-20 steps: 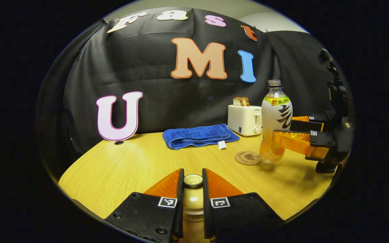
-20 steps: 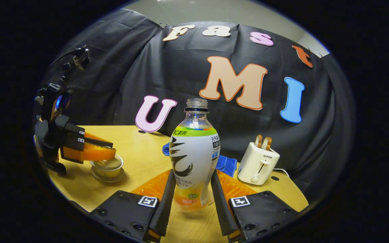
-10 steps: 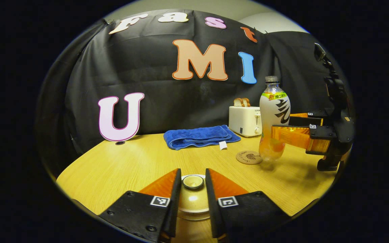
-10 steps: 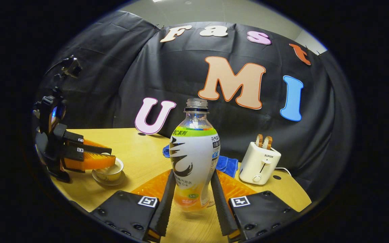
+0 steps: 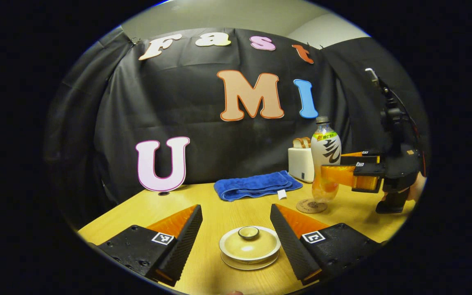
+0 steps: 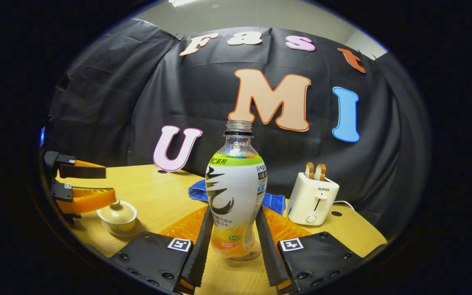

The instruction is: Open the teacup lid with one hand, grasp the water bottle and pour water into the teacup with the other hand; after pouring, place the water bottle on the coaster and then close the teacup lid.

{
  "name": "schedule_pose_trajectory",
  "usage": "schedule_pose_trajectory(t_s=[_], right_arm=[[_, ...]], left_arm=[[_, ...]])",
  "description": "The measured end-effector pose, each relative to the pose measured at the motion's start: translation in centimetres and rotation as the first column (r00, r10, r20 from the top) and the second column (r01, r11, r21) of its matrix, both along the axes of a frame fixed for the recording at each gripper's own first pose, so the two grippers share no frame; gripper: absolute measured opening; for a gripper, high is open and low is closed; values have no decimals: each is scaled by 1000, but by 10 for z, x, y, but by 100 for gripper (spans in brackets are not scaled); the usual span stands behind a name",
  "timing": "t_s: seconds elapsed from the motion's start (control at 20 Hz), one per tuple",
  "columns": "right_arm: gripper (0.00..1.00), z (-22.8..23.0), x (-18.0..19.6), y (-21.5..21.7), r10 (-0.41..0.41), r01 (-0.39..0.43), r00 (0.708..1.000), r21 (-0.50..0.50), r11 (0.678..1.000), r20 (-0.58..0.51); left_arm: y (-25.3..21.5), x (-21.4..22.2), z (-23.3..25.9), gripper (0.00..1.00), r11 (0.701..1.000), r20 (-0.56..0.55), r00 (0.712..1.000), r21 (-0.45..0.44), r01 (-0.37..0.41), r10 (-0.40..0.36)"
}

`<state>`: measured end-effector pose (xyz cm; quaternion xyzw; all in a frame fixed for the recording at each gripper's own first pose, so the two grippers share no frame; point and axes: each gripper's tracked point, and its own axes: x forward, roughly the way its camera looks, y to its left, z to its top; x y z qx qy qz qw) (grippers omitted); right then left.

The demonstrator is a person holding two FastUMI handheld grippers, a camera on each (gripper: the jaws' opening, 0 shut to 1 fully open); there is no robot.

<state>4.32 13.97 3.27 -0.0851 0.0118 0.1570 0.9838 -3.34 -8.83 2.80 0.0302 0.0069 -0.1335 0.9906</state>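
Left tongs (image 5: 236, 241): I have them spread wide, one finger either side of the teacup lid (image 5: 249, 244), which sits on the teacup (image 6: 117, 216), near on the worktop (image 5: 146, 209).
Right tongs (image 6: 230, 241): pinching the water bottle (image 6: 235, 196) low on its body.
Bottle: upright, base at the coaster (image 5: 311, 205); whether it rests there I can't tell.
Coming move, I judge: ease my right tongs apart and draw back towards me.

Light: your booth is lit evenly from overhead; the wooden table (image 5: 228, 205) reads bright, the cloth wall dark.
Shadows: soft ones under your teacup (image 5: 249, 246) and beside the water bottle (image 6: 234, 196).
Glare: faint sheen on the bottle's clear neck.
Distortion: strong fisheye bending at the edges.
Focus: you get sharp centres and softer rims.
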Motion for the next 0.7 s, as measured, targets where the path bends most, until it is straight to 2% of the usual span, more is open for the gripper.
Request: schedule_pose_trajectory(t_s=[0.2,0.4,0.45,0.5,0.7], right_arm=[[63,-14,25,-6,-31,33,999,50,998,-45],[63,-33,46,-10,-56,60,995,50,997,-82],[64,-40,50,-12,-64,69,993,50,996,-98],[64,-46,53,-13,-67,74,991,56,996,-119],[64,-50,56,-13,-74,83,989,65,994,-128]], left_arm=[[11,-11,14,96,999,40,999,-28,-33,34],[20,-17,20,96,997,43,997,-60,-57,59],[21,-18,22,100,996,41,997,-68,-56,59],[23,-19,23,96,996,46,997,-71,-60,63],[26,-19,30,96,996,66,995,-60,-70,74]])
